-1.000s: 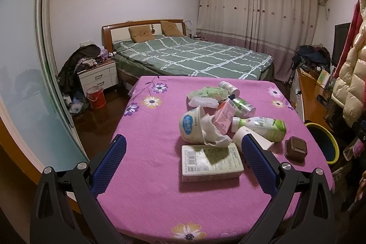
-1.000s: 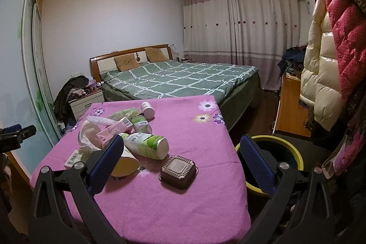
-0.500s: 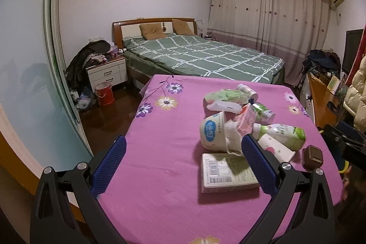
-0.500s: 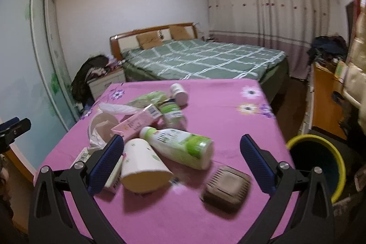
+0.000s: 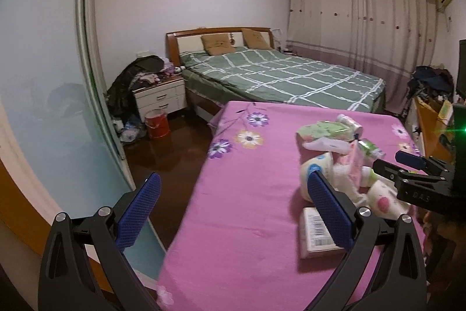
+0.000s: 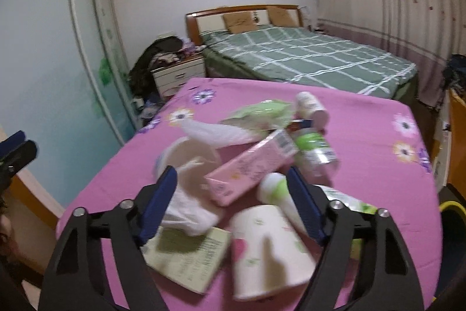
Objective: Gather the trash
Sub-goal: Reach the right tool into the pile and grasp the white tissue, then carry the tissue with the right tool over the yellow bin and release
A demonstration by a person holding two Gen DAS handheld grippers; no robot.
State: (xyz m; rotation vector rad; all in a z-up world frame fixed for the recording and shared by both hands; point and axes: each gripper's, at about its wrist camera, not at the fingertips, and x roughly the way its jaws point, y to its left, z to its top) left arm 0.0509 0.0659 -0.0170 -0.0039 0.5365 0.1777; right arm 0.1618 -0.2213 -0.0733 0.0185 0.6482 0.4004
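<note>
The right tongs [image 6: 231, 201], jaws just narrowing yet apparently gripping nothing, hovered over blurred trash [image 6: 250, 168] on the desk [image 6: 372, 162]; left tongs [image 5: 233, 212] stood wide, empty.

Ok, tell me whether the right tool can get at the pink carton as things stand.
Probably yes. The right tool, jaws closing but still open, points straight at the pink carton, which lies on top of the pile, uncovered.

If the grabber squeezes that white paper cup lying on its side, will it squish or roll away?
Probably both. The paper cup looks thin-walled and empty, so a squeeze would likely dent it. It lies on its side on the pink cloth, so a nudge may roll it in a curve. The right gripper hangs open over the pile, jaws just closing, gripping nothing.
</note>
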